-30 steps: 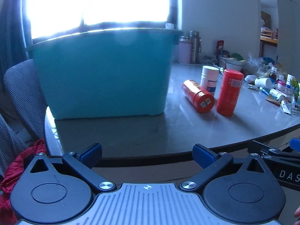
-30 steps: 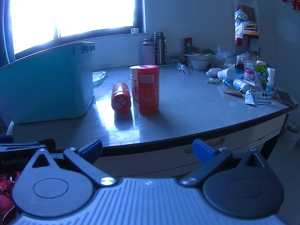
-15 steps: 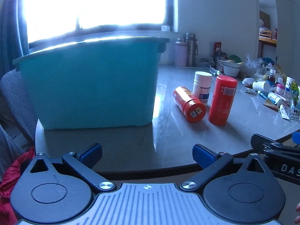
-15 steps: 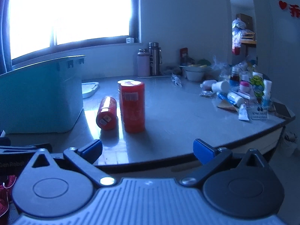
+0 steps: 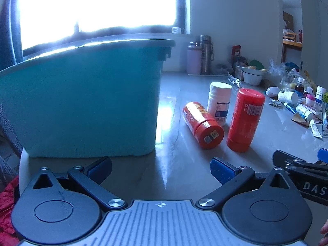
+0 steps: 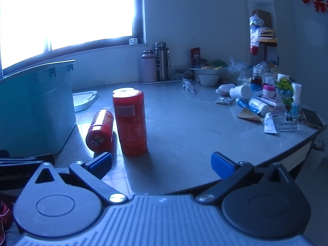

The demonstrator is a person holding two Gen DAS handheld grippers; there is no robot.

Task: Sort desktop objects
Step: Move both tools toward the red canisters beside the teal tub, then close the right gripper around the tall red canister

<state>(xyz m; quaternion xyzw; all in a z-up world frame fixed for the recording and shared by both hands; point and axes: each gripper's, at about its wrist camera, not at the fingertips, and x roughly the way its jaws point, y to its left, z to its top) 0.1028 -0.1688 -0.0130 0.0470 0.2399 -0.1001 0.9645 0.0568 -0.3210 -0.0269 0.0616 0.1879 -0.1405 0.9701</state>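
A tall red canister (image 5: 245, 120) stands upright on the grey table (image 5: 184, 174); it also shows in the right wrist view (image 6: 131, 123). A second red canister (image 5: 202, 128) lies on its side beside it, and shows in the right wrist view too (image 6: 100, 130). A white pill bottle (image 5: 219, 102) stands behind them. A large teal bin (image 5: 82, 98) stands at the left. My left gripper (image 5: 161, 169) is open and empty over the table's near edge. My right gripper (image 6: 162, 165) is open and empty, just short of the upright canister.
Several small bottles, tubes and packets (image 6: 264, 102) crowd the table's right side. Two flasks (image 6: 155, 63) and a white bowl (image 6: 208, 78) stand at the back. A white lid (image 6: 84, 100) lies behind the bin. Red cloth (image 5: 6, 215) lies low left.
Both grippers have moved forward and up over the table edge; the canisters and the bin look nearer. Both jaws stay open. No object has moved.
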